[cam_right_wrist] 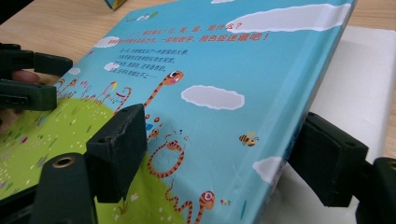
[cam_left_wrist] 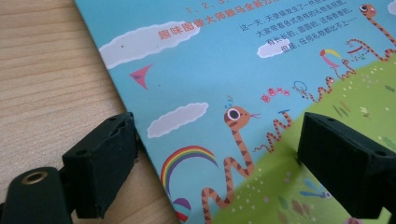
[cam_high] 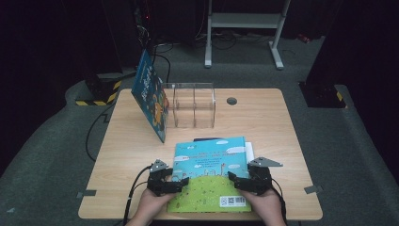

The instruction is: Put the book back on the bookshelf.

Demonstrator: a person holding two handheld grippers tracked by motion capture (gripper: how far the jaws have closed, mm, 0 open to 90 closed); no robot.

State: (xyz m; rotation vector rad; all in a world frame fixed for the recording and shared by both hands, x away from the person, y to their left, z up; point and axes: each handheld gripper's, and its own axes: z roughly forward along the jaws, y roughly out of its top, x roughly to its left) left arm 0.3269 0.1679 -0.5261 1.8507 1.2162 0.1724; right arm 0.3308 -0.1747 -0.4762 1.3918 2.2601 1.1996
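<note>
A picture book (cam_high: 211,169) with a blue sky and green hill cover lies flat at the table's near edge, also close up in the left gripper view (cam_left_wrist: 224,74) and the right gripper view (cam_right_wrist: 224,56). My left gripper (cam_high: 181,181) straddles its left edge (cam_left_wrist: 217,123), one jaw on the wood beside the edge and the other over the cover, with a gap showing. My right gripper (cam_high: 234,179) straddles the thick right edge (cam_right_wrist: 224,119), one jaw above the cover and one beside the spine over a white book (cam_right_wrist: 364,84). Both stand open around the book.
A second blue book (cam_high: 151,94) stands tilted against a clear acrylic holder (cam_high: 194,106) at the table's middle back. A round grommet (cam_high: 231,100) sits behind it. The white book (cam_high: 249,150) pokes out under the flat one. Bare wood (cam_high: 282,136) lies to the right.
</note>
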